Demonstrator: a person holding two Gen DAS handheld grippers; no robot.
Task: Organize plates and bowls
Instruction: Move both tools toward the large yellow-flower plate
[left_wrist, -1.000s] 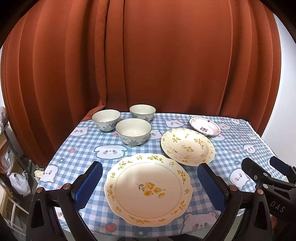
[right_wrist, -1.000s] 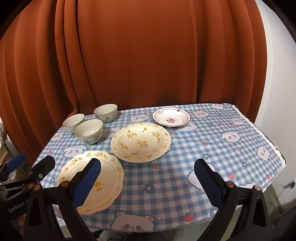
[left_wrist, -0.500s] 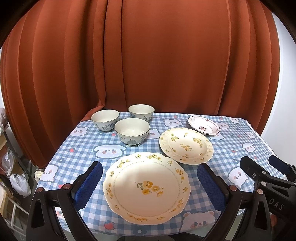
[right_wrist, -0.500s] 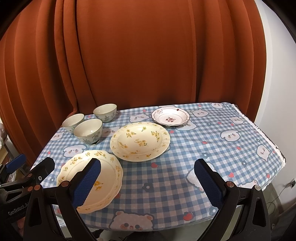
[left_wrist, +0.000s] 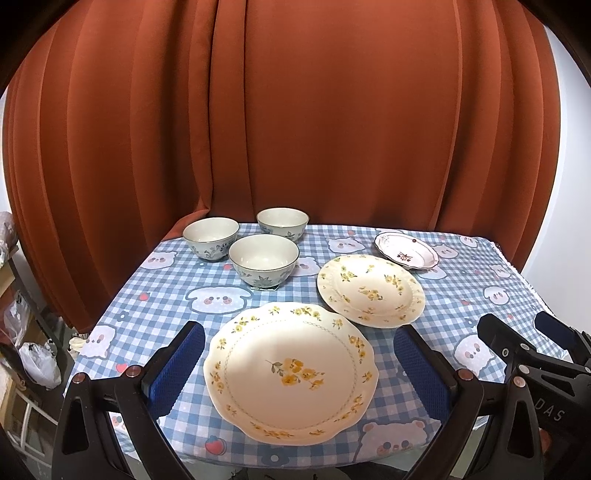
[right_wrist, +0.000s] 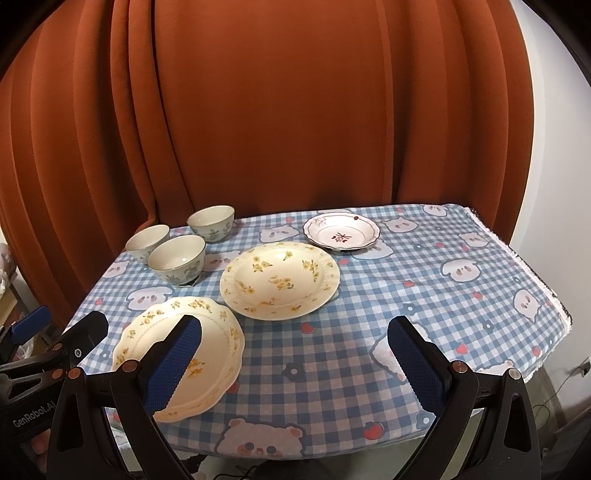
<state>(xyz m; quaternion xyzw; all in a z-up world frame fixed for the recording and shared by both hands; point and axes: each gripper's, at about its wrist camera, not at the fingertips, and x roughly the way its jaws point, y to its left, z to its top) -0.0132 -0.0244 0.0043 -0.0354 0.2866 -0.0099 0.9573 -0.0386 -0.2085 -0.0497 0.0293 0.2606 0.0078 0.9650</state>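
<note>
The left tongs (left_wrist: 295, 363) are wide open and hold nothing; their two blue pads sit on either side of the big scalloped plate (left_wrist: 291, 369), above it and not touching. The right tongs (right_wrist: 293, 354) are wide open too and hold nothing, hanging over a bare part of the checked cloth (right_wrist: 424, 280) that covers the worktop. The big scalloped plate lies flat at the near edge of the worktop, on the left side, with a yellow flower in its middle. Just behind it and a bit to the right lies the round yellow-flower plate (left_wrist: 371, 290), close to the first plate, but I cannot tell if they touch. Left of that plate stands the nearest bowl (left_wrist: 263, 265), upright. Behind it stand the left bowl (left_wrist: 210, 238) and the back bowl (left_wrist: 282, 223), also upright, all three near each other in a little group. Far back on the right lies the small plate (left_wrist: 406, 254) with a dark rim and a red flower, just behind the round plate. A tall orange curtain (left_wrist: 314, 110) hangs behind the worktop.
</note>
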